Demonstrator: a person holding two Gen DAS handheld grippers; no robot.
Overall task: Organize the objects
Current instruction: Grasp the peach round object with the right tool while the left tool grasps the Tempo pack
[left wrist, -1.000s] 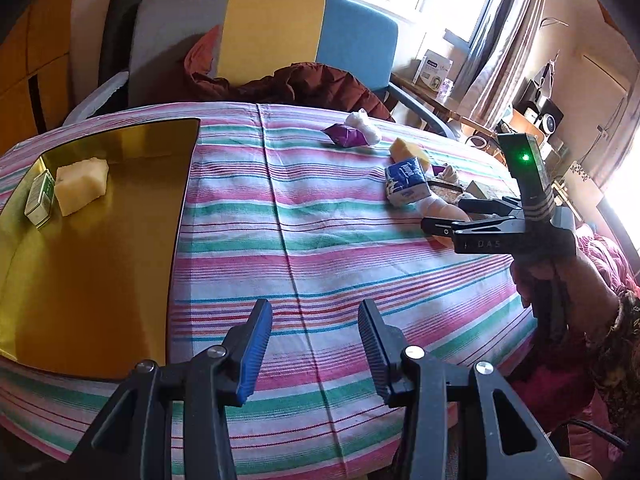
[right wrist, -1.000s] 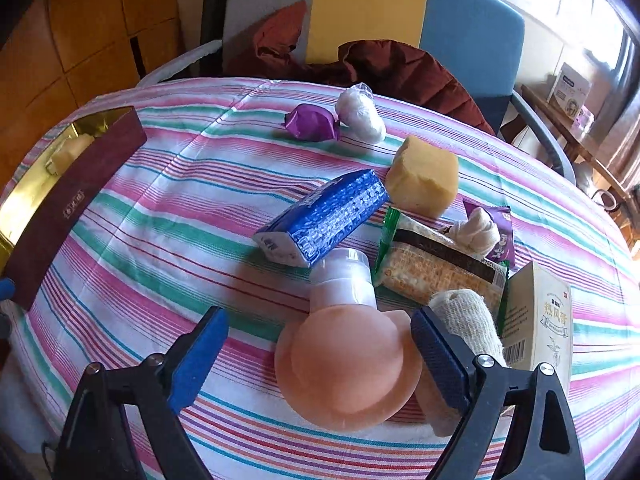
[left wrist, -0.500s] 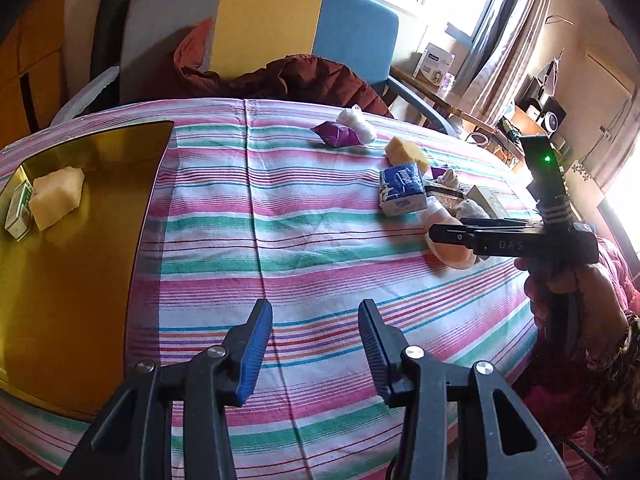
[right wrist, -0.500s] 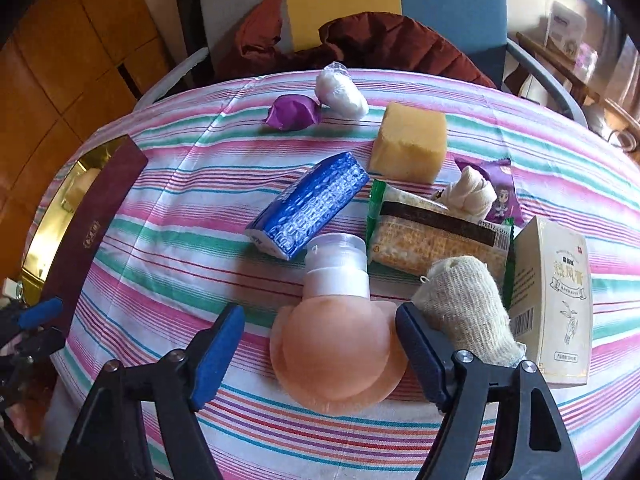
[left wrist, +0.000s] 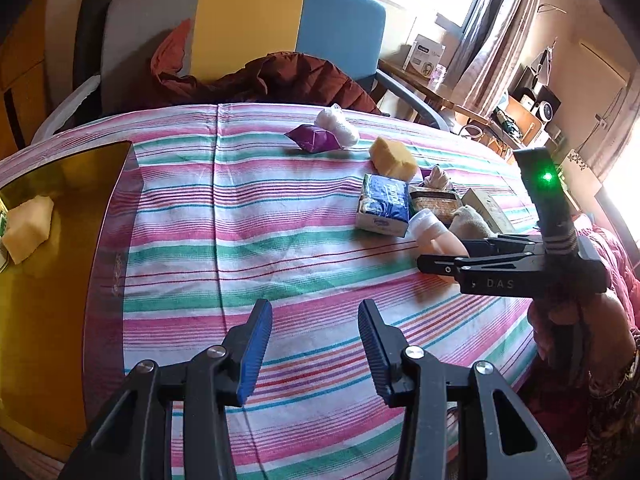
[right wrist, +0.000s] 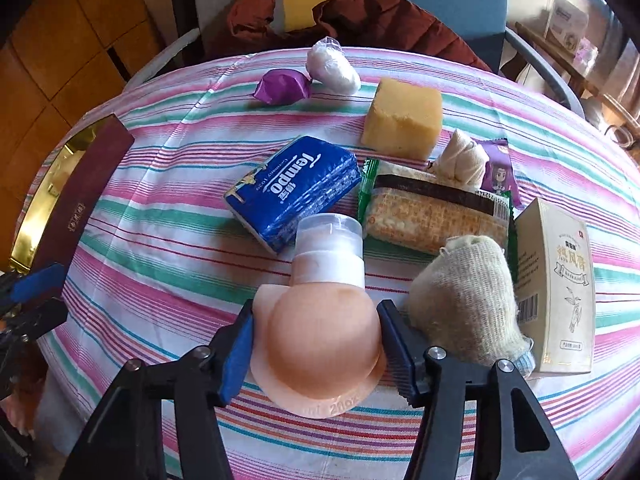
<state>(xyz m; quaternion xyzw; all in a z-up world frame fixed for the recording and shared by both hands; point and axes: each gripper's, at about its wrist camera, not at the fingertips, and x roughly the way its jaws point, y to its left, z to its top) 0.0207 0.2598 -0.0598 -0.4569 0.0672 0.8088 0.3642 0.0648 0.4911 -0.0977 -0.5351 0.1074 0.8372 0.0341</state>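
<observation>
Striped surface [right wrist: 168, 240] holds the clutter; my right hand-held gripper [right wrist: 316, 354] brackets the peach bottle [right wrist: 320, 344] at six o'clock, pads touching it, apparently clenched to lift; left hand-held gripper [left wrist: 316, 344] hangs released, holding nothing, gold tray [left wrist: 44, 280] at nine o'clock.

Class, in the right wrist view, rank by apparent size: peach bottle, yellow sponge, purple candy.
1. Peach bottle, though it lies nearest the camera, which inflates it.
2. Yellow sponge.
3. Purple candy, clearly smallest.

The gold tray [left wrist: 48, 280] is cut off at the left edge, and the small green box [left wrist: 2, 222] there is barely visible.
</observation>
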